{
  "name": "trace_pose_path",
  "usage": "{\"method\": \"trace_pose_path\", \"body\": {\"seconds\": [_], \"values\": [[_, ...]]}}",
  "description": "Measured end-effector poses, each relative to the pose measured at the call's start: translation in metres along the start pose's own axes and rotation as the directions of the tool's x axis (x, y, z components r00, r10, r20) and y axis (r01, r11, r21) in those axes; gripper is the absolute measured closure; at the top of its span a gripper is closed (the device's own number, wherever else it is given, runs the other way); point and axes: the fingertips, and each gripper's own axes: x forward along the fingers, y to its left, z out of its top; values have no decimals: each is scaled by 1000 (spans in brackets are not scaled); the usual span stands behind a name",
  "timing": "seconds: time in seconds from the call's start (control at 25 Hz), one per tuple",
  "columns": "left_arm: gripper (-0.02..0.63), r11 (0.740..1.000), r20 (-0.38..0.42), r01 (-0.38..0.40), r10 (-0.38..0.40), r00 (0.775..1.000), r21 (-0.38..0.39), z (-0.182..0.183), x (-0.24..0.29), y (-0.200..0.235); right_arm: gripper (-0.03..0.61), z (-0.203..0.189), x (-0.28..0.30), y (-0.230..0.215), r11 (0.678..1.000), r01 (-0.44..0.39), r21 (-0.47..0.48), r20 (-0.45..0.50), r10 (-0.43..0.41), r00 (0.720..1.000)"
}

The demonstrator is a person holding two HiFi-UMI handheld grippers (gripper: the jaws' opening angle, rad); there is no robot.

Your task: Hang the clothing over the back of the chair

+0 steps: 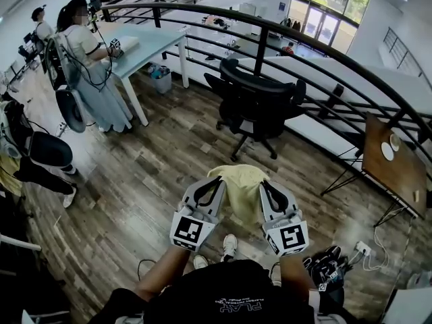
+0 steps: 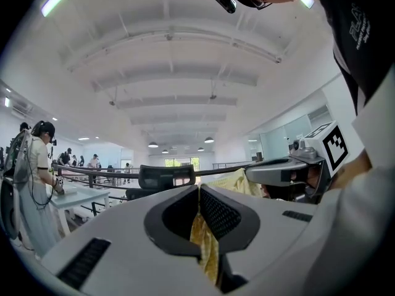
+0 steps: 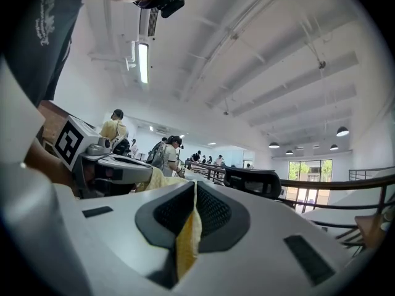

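A person stands on a wood floor holding a pale yellow garment stretched between two handheld grippers. It hangs in the air just in front of the body. The left gripper is clamped on one edge of the cloth and the right gripper on the other, and each gripper view shows a thin fold of yellow fabric pinched between closed jaws. The black office chair stands well apart from the garment, ahead of the person beside a curved railing. Its back faces away from the grippers, so the hanging step is not yet begun.

The risks lie in the carry and the drape. Only a narrow strip of cloth is held in each pinch, and a tug against an armrest could pull it free. The loose middle sags between the grippers and could catch on the seat instead of clearing the top of the backrest. If more weight is laid on one side of the rounded back, the garment may slide off. A nudge could also turn or roll the chair.
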Motion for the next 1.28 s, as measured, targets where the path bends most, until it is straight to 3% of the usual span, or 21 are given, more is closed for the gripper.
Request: {"method": "trace_pose_path", "body": {"seconds": [0.56, 1.0, 1.28], "values": [[592, 999, 9, -25, 25, 1000, 38, -3, 87, 6, 552, -6, 28, -72, 998, -40, -49, 4, 40, 999], [592, 998, 18, -41, 40, 999, 50, 6, 120, 36, 552, -2, 59, -98, 1000, -17, 8, 49, 17, 999], [592, 998, 44, -8, 5, 999, 55, 16, 141, 64, 552, 9, 91, -108, 1000, 7, -22, 54, -6, 999]]}}
